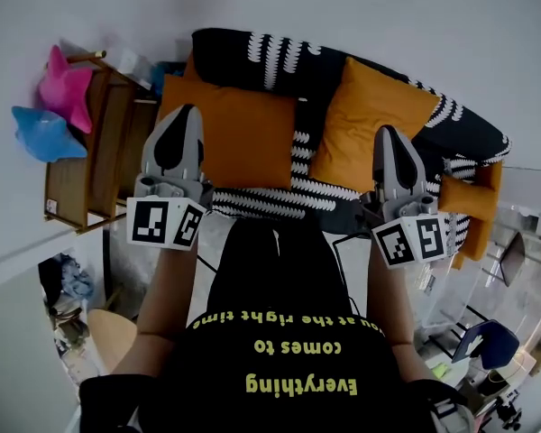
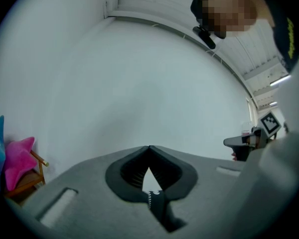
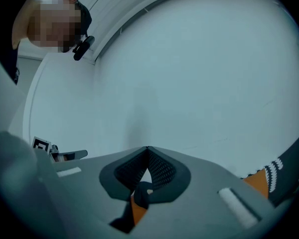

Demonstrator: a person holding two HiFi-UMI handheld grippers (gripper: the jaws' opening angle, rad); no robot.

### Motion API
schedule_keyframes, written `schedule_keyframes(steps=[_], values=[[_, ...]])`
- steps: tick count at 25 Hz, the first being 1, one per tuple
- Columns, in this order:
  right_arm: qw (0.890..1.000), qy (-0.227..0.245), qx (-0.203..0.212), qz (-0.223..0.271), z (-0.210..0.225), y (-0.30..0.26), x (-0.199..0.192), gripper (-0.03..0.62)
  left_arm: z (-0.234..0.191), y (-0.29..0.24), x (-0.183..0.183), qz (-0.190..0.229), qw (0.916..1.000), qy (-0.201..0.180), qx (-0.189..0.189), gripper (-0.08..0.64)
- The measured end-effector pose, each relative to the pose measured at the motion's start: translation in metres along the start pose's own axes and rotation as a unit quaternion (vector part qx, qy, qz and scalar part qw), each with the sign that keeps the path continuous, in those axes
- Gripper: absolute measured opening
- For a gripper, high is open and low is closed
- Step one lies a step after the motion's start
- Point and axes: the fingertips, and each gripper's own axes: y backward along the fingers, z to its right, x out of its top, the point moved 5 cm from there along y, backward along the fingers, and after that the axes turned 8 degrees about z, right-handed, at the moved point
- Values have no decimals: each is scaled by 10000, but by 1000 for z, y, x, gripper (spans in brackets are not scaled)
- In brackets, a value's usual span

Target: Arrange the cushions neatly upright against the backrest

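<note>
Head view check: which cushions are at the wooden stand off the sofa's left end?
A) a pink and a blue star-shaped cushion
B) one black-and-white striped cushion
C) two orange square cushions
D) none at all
A: a pink star cushion and a blue star cushion sit at the wooden stand, while the orange cushions are on the sofa.
</note>
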Motion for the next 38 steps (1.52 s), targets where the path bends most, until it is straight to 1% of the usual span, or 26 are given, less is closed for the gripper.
schedule_keyframes(steps=[5, 10, 12, 16, 20, 22, 25, 30, 32, 35, 38], values=[[9991, -184, 204, -317, 15, -24, -24, 11, -8, -12, -23, -142, 9996, 40, 237, 0], [9973, -270, 439, -513, 24, -44, -49, 12, -14, -23, -44, -163, 9987, -27, 472, 0], [9964, -313, 503, -602, 30, -51, -62, 11, -19, -26, -57, -248, 9980, -44, 582, 0], [9945, -451, 526, -786, 42, -63, -94, 11, -34, -27, -87, -481, 9955, -128, 809, 0], [9925, -606, 444, -967, 56, -69, -134, 11, -54, -24, -122, -751, 9917, -190, 1022, 0], [9908, -707, 389, -1085, 61, -70, -158, 12, -67, -22, -140, -852, 9898, -203, 1122, 0], [9870, -842, 429, -1302, 63, -76, -202, 12, -87, -17, -167, -950, 9866, -222, 1304, 0], [9774, -1177, 373, -1715, 80, -81, -295, 12, -113, -11, -224, -1156, 9809, -187, 1555, 11], [9713, -1365, 301, -1923, 87, -83, -334, 12, -126, -5, -245, -1268, 9777, -187, 1661, 17], [9583, -1670, 209, -2309, 93, -88, -390, 12, -145, 5, -270, -1430, 9726, -275, 1811, 32], [9509, -1688, 146, -2588, 103, -85, -429, 15, -155, 8, -292, -1613, 9680, -396, 1882, 46]])
